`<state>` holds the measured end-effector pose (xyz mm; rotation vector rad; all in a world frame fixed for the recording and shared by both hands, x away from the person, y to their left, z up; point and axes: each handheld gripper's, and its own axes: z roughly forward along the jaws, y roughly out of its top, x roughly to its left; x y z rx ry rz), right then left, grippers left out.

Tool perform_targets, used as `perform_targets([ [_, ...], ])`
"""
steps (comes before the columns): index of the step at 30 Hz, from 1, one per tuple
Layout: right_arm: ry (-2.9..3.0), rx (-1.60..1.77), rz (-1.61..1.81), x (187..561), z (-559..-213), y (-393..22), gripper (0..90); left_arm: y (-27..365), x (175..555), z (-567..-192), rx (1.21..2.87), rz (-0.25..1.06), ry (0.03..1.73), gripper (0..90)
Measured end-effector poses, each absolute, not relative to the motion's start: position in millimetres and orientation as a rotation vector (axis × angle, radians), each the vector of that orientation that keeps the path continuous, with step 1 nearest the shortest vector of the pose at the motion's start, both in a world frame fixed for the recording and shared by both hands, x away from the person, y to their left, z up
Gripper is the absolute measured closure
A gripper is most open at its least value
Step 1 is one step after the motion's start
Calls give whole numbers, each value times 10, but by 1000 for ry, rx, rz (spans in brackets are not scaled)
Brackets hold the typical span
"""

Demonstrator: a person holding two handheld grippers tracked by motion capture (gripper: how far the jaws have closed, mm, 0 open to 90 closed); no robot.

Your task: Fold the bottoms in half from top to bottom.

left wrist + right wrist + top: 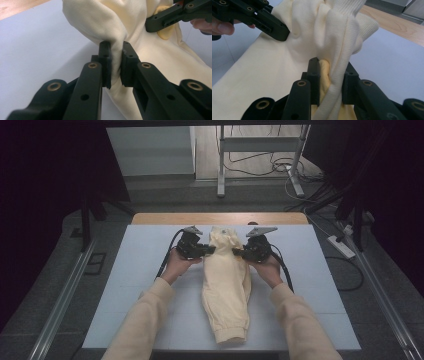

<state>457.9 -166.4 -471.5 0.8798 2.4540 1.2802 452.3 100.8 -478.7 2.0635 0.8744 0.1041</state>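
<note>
Cream-yellow sweatpants (226, 285) lying lengthwise on the white desk (125, 285), waistband end bunched and raised, left tongs (209, 250) and right tongs (239, 252) each clamped on its fabric, either side.

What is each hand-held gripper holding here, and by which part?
Both grip the cream sweatpants near the ribbed waistband: left hand-held gripper on one bunched side fold, right hand-held gripper on the opposite one.

White table (310, 285), metal stand (260, 142), cables (280, 167)
</note>
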Motion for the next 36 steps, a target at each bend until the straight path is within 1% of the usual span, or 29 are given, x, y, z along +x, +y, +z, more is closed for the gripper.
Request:
perform_targets([
  [8,2452,879,1277,4581,-4724,-1662,730,1012,4535,-4776,2065,108,873,806],
  [16,2382,854,1321,4587,-4506,-1625,730,1061,4551,-4502,2046,163,853,807],
  [36,2405,872,1298,4587,-4613,-1615,729,1058,4550,-4614,2055,138,866,807],
])
